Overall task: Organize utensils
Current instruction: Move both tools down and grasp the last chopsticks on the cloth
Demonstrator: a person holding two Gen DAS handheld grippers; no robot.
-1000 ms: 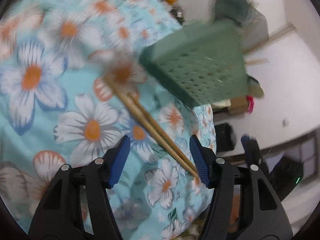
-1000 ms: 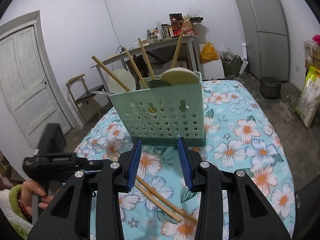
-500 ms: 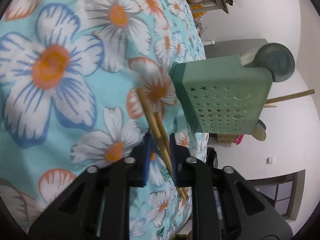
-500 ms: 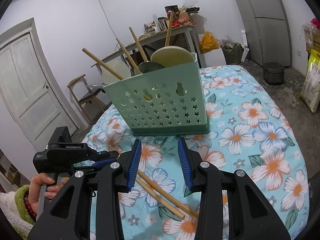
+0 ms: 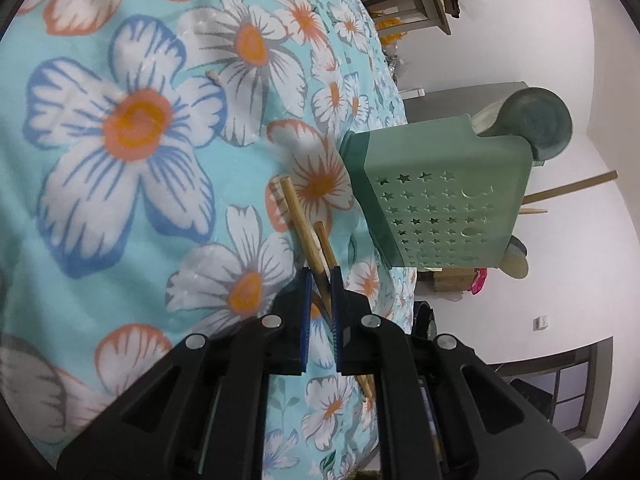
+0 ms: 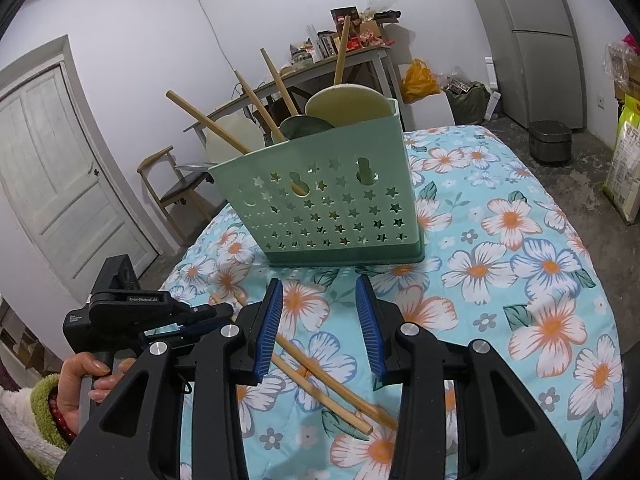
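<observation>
Left gripper (image 5: pixel 320 276): we see its blue pads closing on the pair of chopsticks (image 5: pixel 308 236), pressed against both sticks near one end; in the right wrist view it sits at about 8 o'clock, held by a hand (image 6: pixel 80 380) in a fuzzy green-cuffed sleeve.
Right gripper (image 6: pixel 320 312): we find its jaws standing apart with nothing between them, hovering above the tablecloth (image 6: pixel 500 280) and facing the caddy.
Chopsticks, place: they lie on the floral cloth, just in front of the caddy's base and not touching it as far as we can tell.
Chopsticks, long axis: in the left wrist view the two sticks run side by side from the pads toward 11 o'clock, free ends resting on an orange-centred flower; in the right wrist view the same pair runs from 10 o'clock down to 4 o'clock, passing under the right gripper's left finger.
Chopsticks, spread: we see them nearly parallel, slightly offset in length, one tip ahead of the other.
Caddy (image 6: pixel 332 200): a pale green utensil holder with star-shaped holes, upright on the cloth at 12 o'clock from the right gripper.
Caddy contents: wooden handles (image 6: pixel 208 120) lean out toward 10 and 11 o'clock, with round spoon heads (image 6: pixel 344 100) showing above the rim.
</observation>
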